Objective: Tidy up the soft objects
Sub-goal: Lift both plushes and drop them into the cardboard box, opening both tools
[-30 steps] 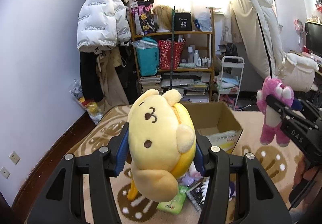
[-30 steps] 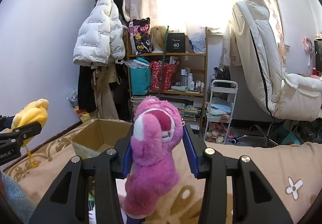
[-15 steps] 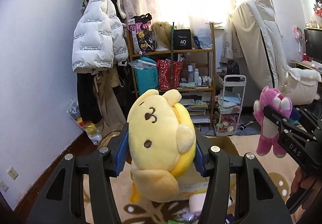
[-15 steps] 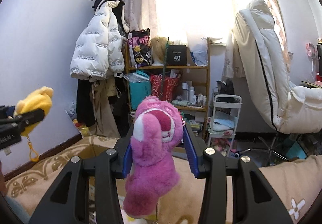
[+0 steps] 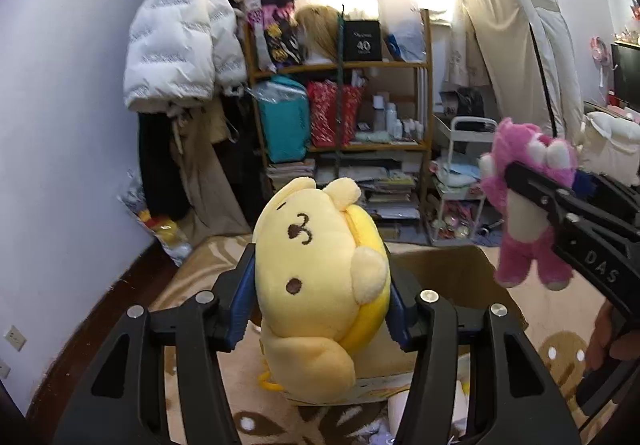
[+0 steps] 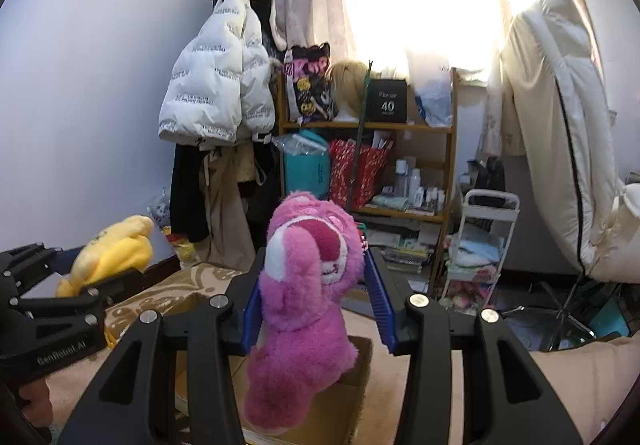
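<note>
My left gripper (image 5: 320,305) is shut on a yellow plush dog (image 5: 320,277) and holds it in the air in front of an open cardboard box (image 5: 448,273). My right gripper (image 6: 316,297) is shut on a pink plush bear (image 6: 308,285), held above the same box (image 6: 352,397). The bear also shows at the right of the left wrist view (image 5: 524,213). The yellow plush shows at the left of the right wrist view (image 6: 112,249). The inside of the box is mostly hidden behind the plush toys.
The box stands on a beige patterned rug (image 5: 560,329) with small items (image 5: 400,409) strewn in front. Behind are a wooden shelf (image 5: 360,117), hanging coats (image 5: 180,57), a white cart (image 5: 460,181) and a covered chair (image 6: 560,149).
Both grippers rose with their plush toys, then tilted back down toward the box. The box is back in view below both toys. Both grips are unchanged.
</note>
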`<state>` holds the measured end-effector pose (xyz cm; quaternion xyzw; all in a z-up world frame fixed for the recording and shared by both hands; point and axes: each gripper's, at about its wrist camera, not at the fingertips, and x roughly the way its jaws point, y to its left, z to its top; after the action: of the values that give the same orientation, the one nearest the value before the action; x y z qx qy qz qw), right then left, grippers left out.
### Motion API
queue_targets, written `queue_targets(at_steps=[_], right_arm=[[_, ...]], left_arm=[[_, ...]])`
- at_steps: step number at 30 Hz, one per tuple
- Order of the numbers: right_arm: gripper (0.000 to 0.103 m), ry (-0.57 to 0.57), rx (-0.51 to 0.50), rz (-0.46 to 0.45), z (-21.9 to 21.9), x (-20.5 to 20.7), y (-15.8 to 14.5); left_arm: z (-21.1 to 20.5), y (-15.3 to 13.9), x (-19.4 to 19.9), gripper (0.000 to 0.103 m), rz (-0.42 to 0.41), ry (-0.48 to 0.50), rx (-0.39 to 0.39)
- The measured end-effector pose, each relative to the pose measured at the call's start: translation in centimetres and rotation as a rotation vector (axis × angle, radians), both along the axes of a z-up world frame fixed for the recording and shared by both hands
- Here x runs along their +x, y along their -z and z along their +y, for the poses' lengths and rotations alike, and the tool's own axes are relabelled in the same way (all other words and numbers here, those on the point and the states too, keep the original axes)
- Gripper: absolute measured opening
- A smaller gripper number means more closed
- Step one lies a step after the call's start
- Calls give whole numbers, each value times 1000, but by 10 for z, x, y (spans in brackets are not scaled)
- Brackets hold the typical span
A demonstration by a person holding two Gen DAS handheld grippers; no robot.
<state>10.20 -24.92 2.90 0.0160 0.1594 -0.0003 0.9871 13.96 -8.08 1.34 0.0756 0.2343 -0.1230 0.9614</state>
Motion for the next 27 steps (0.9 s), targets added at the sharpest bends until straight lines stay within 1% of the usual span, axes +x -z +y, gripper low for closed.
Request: queue_targets(at_steps=[7,12,14,16,22,24,26,27], right_arm=[[50,-19,21,93,5,18,32],[52,-27,12,145,9,25,48],[53,-25,17,162,9,26,53],[53,-16,7,172,10,28,56],[55,-15,9,205,10,25,62],[60,-14,18,198,9,20,61],[70,-12,26,191,8,16,59],[72,-12,32,189,7,13,58]], left_arm=[[3,26,18,57,86,-23,-2],[5,36,24,61,114,-14,-6],[6,38,25,70,119,-15,-19],[7,39,26,74,120,-20,-27],[8,37,21,82,119,-21,-8],[10,34,16,87,102,-24,-1],[12,29,10,91,79,-30,8],[12,26,7,91,73,-30,14]])
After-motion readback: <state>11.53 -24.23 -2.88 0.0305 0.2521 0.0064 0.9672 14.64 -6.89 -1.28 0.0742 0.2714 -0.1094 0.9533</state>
